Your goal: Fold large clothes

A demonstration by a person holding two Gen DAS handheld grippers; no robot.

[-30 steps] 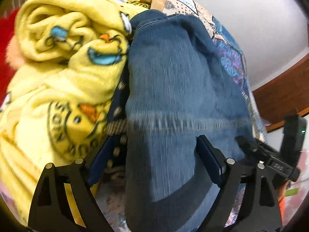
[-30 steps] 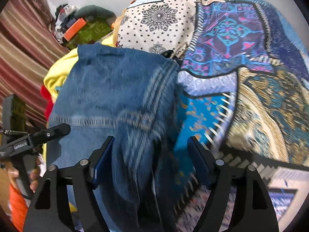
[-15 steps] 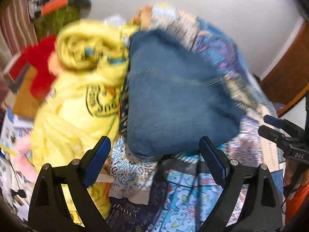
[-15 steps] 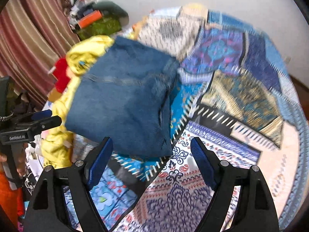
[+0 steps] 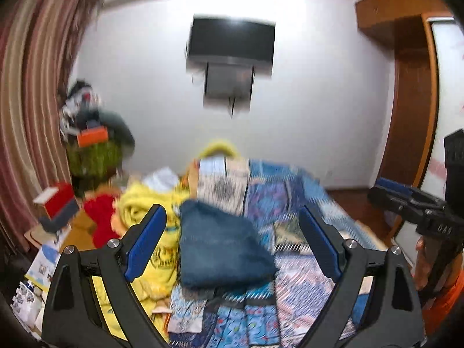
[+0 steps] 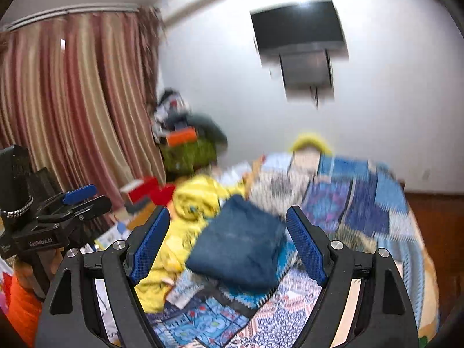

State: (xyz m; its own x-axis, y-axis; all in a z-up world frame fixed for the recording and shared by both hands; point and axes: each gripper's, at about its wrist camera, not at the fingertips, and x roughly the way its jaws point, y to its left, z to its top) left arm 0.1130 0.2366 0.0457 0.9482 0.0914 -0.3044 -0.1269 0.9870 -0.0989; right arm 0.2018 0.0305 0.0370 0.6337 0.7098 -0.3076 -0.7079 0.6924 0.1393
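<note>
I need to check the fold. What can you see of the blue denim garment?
The blue denim garment lies folded into a compact, thick rectangle on the patchwork bedspread. A faint seam line crosses its top. Its left edge borders the yellow blanket. Neither set of jaws touches it; blur hides finer detail.

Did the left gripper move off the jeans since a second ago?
Yes. The left gripper pulled up and back: the folded jeans, close between its fingers earlier, now lie small on the patchwork bedspread, wall TV in view.
</note>
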